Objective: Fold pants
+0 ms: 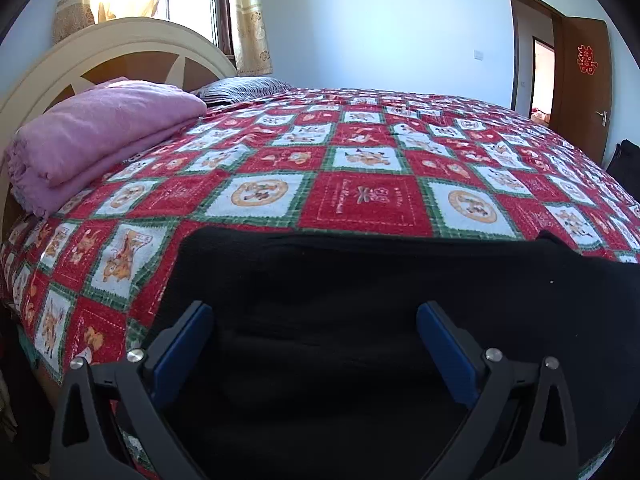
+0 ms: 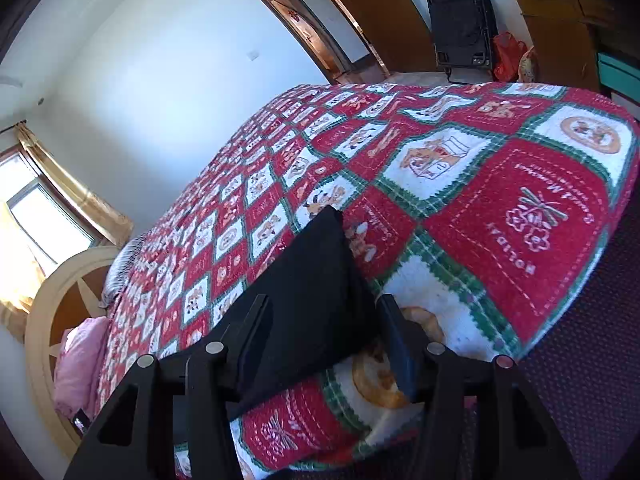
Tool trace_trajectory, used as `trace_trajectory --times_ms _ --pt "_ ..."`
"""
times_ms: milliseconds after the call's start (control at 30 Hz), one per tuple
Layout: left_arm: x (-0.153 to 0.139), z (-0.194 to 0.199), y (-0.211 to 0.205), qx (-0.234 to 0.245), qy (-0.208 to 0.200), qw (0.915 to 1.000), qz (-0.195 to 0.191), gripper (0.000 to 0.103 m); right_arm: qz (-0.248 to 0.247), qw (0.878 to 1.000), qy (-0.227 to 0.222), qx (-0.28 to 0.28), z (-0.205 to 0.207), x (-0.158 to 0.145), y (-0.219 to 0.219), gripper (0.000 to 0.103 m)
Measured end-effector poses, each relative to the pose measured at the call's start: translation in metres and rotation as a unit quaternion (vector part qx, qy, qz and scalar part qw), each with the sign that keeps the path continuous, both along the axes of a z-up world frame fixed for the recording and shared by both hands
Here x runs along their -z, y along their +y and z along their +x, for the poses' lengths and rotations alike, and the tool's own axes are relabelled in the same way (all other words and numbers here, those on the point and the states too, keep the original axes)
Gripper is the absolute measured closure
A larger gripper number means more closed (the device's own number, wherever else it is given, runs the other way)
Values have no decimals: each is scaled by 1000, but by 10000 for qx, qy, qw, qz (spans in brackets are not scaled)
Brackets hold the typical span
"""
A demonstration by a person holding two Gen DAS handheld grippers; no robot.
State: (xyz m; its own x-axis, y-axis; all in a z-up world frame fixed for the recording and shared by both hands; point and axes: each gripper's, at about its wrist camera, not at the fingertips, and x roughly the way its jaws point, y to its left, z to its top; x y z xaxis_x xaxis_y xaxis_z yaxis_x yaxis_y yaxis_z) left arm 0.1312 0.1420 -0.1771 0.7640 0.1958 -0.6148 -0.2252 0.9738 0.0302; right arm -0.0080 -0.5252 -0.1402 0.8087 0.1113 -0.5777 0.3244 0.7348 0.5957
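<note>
Black pants (image 1: pixel 360 300) lay flat on bedspread (image 1: pixel 360 196); fold judged pending. Left gripper (image 1: pixel 315 316) spread wide, grasping nothing. Right gripper (image 2: pixel 324 308) parted, straddling pants corner, unclamped. Next: pinch edges.

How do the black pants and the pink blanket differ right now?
The black pants lie spread flat at the near edge of the bed, under the open left gripper; the pink blanket sits folded in a thick stack by the headboard, away from both grippers. The pants look dark and plain, the blanket pale and fuzzy. Both rest on the red patchwork bedspread.
</note>
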Motion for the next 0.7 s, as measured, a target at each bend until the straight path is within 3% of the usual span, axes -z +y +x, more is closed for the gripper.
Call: trace_trajectory --times_ms 67,133,300,700 --pt "-1 -1 1 8 21 10000 -11 0 -65 10000 22 -9 2 1 2 56" --pt "0 0 1 5 10 10000 -8 0 -120 9999 69 -102 4 1 7 73" --pt "0 0 1 -2 2 10000 2 0 -283 9996 44 2 7 -1 15 83" --pt "0 0 1 -15 97 9999 -69 0 -1339 9893 -543 -206 5 -60 79 86"
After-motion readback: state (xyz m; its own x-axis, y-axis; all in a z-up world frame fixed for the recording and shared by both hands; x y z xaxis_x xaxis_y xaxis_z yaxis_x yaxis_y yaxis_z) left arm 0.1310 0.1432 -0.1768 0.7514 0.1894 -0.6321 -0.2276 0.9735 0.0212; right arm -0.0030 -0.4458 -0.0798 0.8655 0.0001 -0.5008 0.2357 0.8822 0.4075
